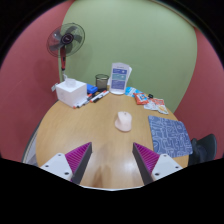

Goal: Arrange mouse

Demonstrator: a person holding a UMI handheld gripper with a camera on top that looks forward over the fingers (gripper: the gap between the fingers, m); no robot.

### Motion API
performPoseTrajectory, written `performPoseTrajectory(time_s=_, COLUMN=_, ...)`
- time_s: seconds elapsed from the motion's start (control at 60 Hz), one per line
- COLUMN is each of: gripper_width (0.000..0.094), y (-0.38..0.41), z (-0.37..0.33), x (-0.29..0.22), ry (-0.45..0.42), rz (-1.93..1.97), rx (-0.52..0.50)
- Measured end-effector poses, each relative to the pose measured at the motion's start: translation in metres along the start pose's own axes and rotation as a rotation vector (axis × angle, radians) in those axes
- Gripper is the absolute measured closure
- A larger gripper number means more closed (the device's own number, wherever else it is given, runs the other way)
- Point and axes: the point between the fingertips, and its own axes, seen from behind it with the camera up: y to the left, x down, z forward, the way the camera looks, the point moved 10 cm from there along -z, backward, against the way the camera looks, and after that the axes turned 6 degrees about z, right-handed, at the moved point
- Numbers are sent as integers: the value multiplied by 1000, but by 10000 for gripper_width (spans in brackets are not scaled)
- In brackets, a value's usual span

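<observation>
mouse: the mouse [123, 122] is a small pale, rounded thing lying alone on the bench [85, 135], ahead of the gripper and well apart from it
mouse pad: the patterned blue mouse pad [169, 134] lies flat just beside the mouse, on the mouse's right
gripper: the gripper [112, 160] hangs over the near edge of the bench, its fingers spread wide with nothing between them; the mouse sits beyond them, a little right of their midline
handling: by its looks the mouse is light, hard-shelled and smooth, so likely to slip or skate under a push; not fragile
where to hold: judged best across its two long sides, near the widest part, low on the shell
behind the mouse: a white box [71, 91], a dark cup [101, 80] and a clear jug [120, 77] stand farther back
fan: a standing fan [67, 41] rises beyond the white box
</observation>
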Motion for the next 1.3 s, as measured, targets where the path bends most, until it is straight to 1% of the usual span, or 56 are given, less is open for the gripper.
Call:
performPoseTrajectory(time_s=0.117, gripper_width=99, y=-29, z=58, x=-25, ry=-48, rz=10, rx=14)
performPoseTrajectory(time_s=0.25, gripper_width=97, y=-42, z=124, x=-51, ry=-83, rz=47, rx=-14)
performPoseTrajectory(time_s=0.45, gripper_width=121, y=-47, z=196, x=-60, ry=-55, rz=96, rx=-44)
performPoseTrajectory(time_s=0.5, gripper_width=149, y=-48, z=208, x=-59, ry=-47, rz=96, rx=-49)
performPoseTrajectory(time_s=0.533, gripper_width=198, y=-48, z=213, x=-57, ry=-38, rz=97, rx=-53)
performPoseTrajectory(time_s=0.55, gripper_width=205, y=-48, z=216, x=-56, ry=-33, rz=100, rx=-55)
performPoseTrajectory(time_s=0.567, gripper_width=236, y=-48, z=217, x=-55, ry=-27, rz=103, rx=-58)
performPoseTrajectory(time_s=0.6, gripper_width=290, y=-47, z=219, x=-57, ry=-44, rz=120, rx=-71)
performPoseTrajectory(time_s=0.617, gripper_width=340, y=-49, z=220, x=-56, ry=-43, rz=120, rx=-61)
performPoseTrajectory(time_s=0.633, gripper_width=398, y=-50, z=220, x=-56, ry=-47, rz=116, rx=-58)
performPoseTrajectory(time_s=0.717, gripper_width=438, y=-49, z=219, x=-56, ry=-52, rz=111, rx=-65)
performPoseTrajectory(time_s=0.8, gripper_width=499, y=-49, z=219, x=-57, ry=-55, rz=106, rx=-67)
performPoseTrajectory(time_s=0.85, gripper_width=510, y=-49, z=217, x=-58, ry=-53, rz=102, rx=-65)
performPoseTrajectory(time_s=0.867, gripper_width=528, y=-50, z=214, x=-59, ry=-57, rz=98, rx=-62)
performPoseTrajectory(time_s=0.917, gripper_width=527, y=-49, z=204, x=-67, ry=-74, rz=93, rx=-58)
performPoseTrajectory(time_s=1.033, gripper_width=528, y=-47, z=151, x=-107, ry=-184, rz=109, rx=-105)
performPoseTrajectory(time_s=1.15, gripper_width=527, y=-84, z=80, x=-161, ry=-322, rz=161, rx=-131)
performPoseTrajectory(time_s=1.217, gripper_width=527, y=-122, z=52, x=-182, ry=-390, rz=182, rx=-116)
performPoseTrajectory(time_s=1.3, gripper_width=529, y=-182, z=38, x=-187, ry=-412, rz=186, rx=-64)
